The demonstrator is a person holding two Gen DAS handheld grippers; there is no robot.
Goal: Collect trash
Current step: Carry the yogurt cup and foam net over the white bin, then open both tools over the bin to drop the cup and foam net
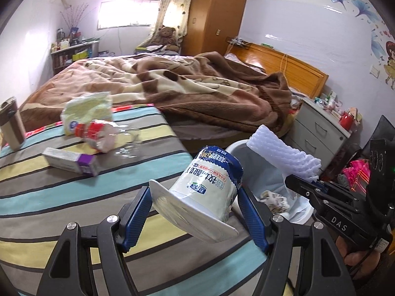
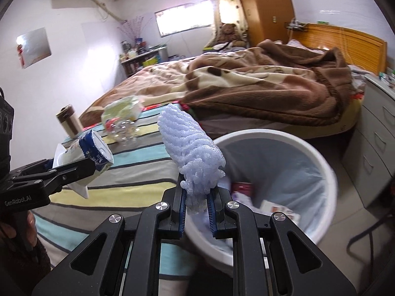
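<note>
The left gripper clamps a white-and-blue yogurt cup, tilted base-forward, lid flap toward the camera. The right gripper pinches a white foam net, pointing forward-left, above the bin.

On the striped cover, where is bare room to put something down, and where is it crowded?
Bare: the striped cover between the small box and the left gripper. Crowded: the far end, with the box, clear bottle, tissue pack and flask.

"DAS" on right gripper, "GenRobot.AI" on left gripper
</note>
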